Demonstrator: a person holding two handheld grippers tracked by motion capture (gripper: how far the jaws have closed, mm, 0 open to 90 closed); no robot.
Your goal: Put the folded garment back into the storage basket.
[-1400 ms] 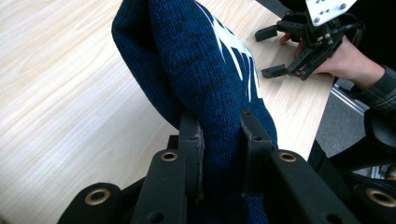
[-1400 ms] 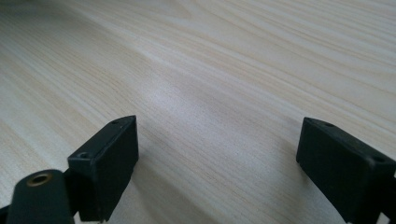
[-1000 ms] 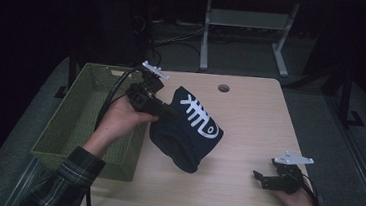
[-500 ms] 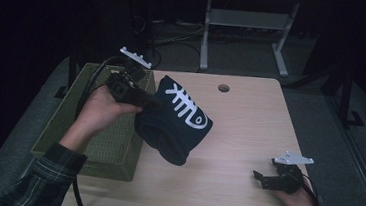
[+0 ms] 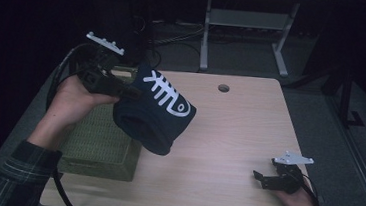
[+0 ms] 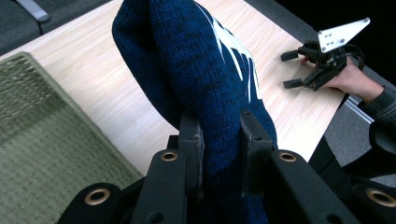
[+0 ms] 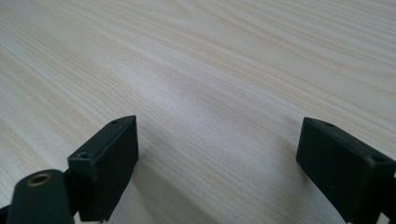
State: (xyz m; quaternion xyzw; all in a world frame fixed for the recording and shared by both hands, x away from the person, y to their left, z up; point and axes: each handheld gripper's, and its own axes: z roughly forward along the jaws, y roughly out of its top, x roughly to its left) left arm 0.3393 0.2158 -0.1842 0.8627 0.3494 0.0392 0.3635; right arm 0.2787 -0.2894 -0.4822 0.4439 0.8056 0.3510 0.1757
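A dark blue knitted garment [image 5: 152,114] with a white fish-bone pattern hangs in the air over the table's left part, beside the green basket [image 5: 98,141]. My left gripper [image 5: 124,92] is shut on its upper edge; in the left gripper view the knit [image 6: 205,84] is pinched between both black jaws and my left gripper [image 6: 220,140] points toward the table. My right gripper [image 5: 259,179] rests low at the table's front right corner, open, with bare wood between its pads [image 7: 109,163]. It appears far off in the left gripper view as well [image 6: 292,70].
The light wooden table [image 5: 233,132] has a round cable hole [image 5: 223,88] near its far edge. The green woven basket stands at the table's left edge. A white desk frame [image 5: 242,33] stands on the dark floor beyond.
My left gripper has lifted the blue garment up and to the left, toward the basket. The right gripper has stayed where it was.
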